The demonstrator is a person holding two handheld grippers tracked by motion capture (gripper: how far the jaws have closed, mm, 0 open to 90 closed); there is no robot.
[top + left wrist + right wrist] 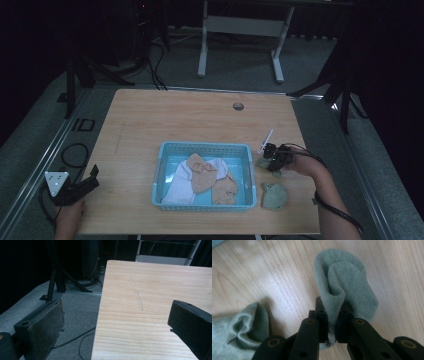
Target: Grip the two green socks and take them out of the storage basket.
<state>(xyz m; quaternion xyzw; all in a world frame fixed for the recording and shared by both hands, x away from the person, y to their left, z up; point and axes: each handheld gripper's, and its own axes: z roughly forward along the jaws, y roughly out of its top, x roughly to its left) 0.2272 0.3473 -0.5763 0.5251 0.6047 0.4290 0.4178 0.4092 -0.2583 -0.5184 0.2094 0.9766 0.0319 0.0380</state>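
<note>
My right gripper (pixel 331 322) is shut on a grey-green sock (pixel 347 285), pinching a fold of it between the jaws; the sock's far end lies on the wooden table. In the high view that gripper (pixel 270 161) sits just right of the blue basket (pixel 165 150), with the sock (pixel 262 162) under it. A second grey-green sock (pixel 274 195) lies nearer the front edge, seen also as a sock (pixel 239 325) at the lower left of the right gripper view. My left gripper (pixel 92 175) rests at the table's front-left corner, open, its pads (pixel 48 327) wide apart over the table edge.
The blue basket holds a white cloth (pixel 179 182) and peach-coloured socks (pixel 202 175). A round hole (pixel 238 106) marks the table's far side. Cables (pixel 75 155) lie on the grey floor at the left, and a white desk frame (pixel 240 30) stands behind.
</note>
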